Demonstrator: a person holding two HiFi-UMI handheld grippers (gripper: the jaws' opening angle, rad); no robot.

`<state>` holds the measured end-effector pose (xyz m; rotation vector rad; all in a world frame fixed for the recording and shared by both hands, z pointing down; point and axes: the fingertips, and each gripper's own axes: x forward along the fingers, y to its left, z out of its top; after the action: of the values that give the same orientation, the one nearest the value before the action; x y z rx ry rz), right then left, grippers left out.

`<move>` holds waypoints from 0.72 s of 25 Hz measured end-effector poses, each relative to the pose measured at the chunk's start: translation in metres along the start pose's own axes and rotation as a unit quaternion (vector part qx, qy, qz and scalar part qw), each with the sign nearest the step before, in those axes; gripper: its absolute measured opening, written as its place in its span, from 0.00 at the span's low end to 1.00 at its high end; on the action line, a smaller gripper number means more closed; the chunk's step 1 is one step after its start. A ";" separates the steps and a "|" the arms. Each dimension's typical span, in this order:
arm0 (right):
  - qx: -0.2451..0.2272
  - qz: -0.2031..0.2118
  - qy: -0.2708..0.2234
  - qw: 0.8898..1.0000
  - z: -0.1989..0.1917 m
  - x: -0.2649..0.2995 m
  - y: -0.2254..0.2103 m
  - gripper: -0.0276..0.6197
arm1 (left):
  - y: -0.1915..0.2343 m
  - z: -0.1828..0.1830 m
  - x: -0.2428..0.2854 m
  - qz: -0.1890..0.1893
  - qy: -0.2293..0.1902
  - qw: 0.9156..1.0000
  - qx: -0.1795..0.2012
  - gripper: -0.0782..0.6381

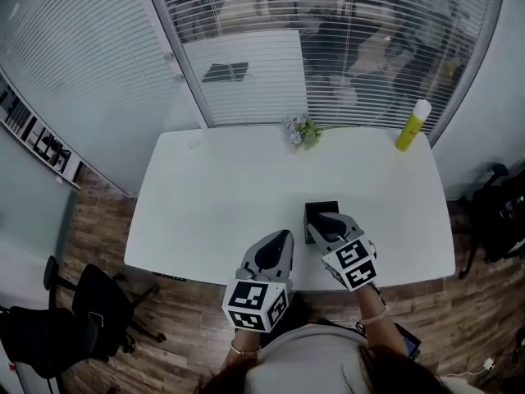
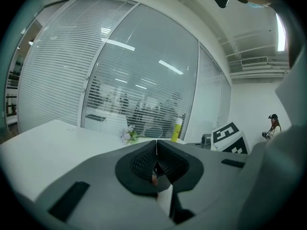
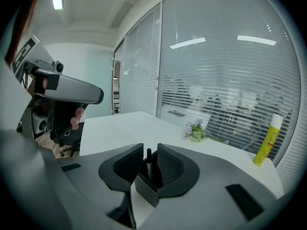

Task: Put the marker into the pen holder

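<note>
Your right gripper point(image 3: 150, 152) has its fingers apart around the thin black marker point(image 3: 149, 158) in the square black pen holder point(image 3: 144, 188), your left gripper point(image 2: 157, 150) has its fingers together, and lifting crooked could topple the holder.

A white bench point(image 1: 221, 195) is set against blinds point(image 1: 344, 48). A small bunch of flowers point(image 1: 301, 131) is laid at its far edge, a yellow bottle point(image 1: 413, 125) is stood upright near its far right corner, and a black chair point(image 1: 82, 318) is seen on the wooden floor point(image 1: 107, 212) at left.
</note>
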<state>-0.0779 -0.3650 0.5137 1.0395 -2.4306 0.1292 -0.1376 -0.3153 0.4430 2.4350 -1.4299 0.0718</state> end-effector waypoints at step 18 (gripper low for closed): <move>0.027 -0.006 -0.076 0.997 0.015 -0.061 -0.003 0.11 | -0.041 0.001 -0.017 0.011 -0.014 1.000 0.016 0.14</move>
<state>-0.0462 -0.3315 0.4715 1.1248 -2.5681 0.1152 -0.1114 -0.2828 0.4285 2.4558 -1.4778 0.0670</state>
